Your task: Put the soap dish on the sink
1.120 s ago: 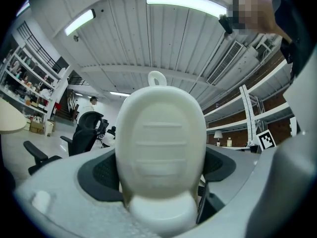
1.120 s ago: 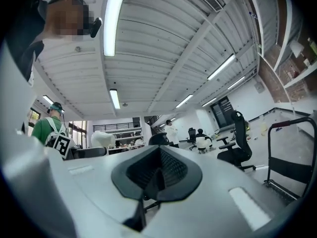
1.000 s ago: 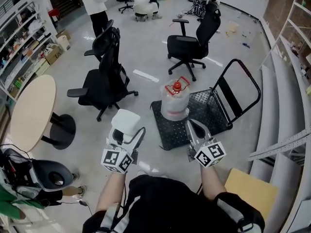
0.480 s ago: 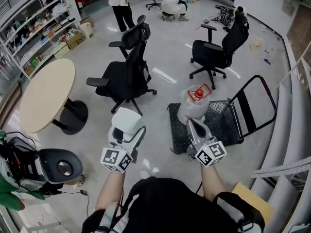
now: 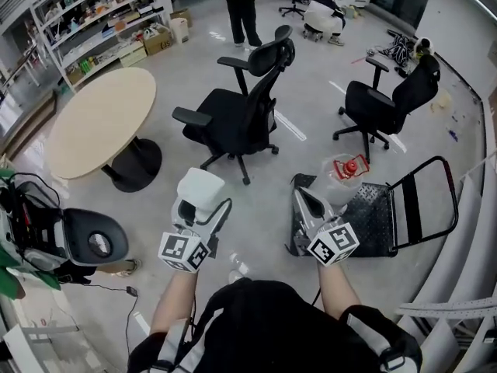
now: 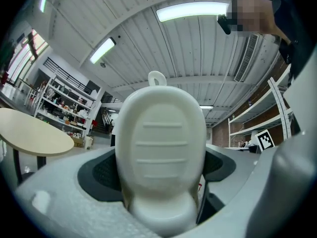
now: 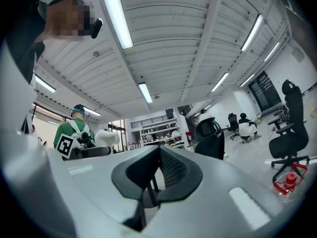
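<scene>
The soap dish (image 5: 199, 188) is white and oval with raised ribs, and it stands upright between the jaws of my left gripper (image 5: 199, 207), which is shut on it. In the left gripper view the soap dish (image 6: 161, 150) fills the middle and hides most of the left gripper (image 6: 161, 185). My right gripper (image 5: 303, 200) is held level beside it, shut with nothing in it. In the right gripper view the right gripper (image 7: 154, 178) has its pads together, and the soap dish (image 7: 106, 138) shows small at the left. No sink is in view.
Below me is a grey office floor. A round beige table (image 5: 101, 119) stands at the left, black office chairs (image 5: 241, 107) (image 5: 388, 99) ahead, and a black platform cart (image 5: 380, 220) with a clear bag (image 5: 343, 174) at the right. Shelves (image 5: 93, 14) line the far left, and a person (image 5: 242, 6) stands far ahead.
The view has swung to the left: the table and shelves have come further into sight and the cart has slid right. Both grippers keep their pose, the dish still held.
</scene>
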A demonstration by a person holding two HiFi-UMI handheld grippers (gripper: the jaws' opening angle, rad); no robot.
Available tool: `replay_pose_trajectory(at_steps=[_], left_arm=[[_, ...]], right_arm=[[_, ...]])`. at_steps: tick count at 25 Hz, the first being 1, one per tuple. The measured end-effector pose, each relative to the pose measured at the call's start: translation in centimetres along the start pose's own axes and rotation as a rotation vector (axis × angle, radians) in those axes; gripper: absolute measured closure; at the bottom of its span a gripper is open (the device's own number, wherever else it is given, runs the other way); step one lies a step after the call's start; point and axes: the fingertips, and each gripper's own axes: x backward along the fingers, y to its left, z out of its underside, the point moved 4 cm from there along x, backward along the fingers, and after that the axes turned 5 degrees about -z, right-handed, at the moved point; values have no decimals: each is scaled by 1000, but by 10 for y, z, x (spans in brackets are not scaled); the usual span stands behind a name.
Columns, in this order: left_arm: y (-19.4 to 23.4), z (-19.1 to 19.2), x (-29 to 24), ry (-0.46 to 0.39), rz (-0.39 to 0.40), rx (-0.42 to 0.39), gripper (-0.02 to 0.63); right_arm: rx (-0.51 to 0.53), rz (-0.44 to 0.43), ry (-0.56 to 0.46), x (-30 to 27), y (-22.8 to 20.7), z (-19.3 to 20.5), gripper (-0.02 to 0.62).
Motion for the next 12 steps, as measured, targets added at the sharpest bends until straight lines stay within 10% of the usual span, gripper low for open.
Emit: replay_pose_trajectory(at_steps=[12], left_arm=[[105, -17, 69, -67, -202, 18, 140]], right_arm=[[-9, -163, 42, -109, 58, 29, 589]])
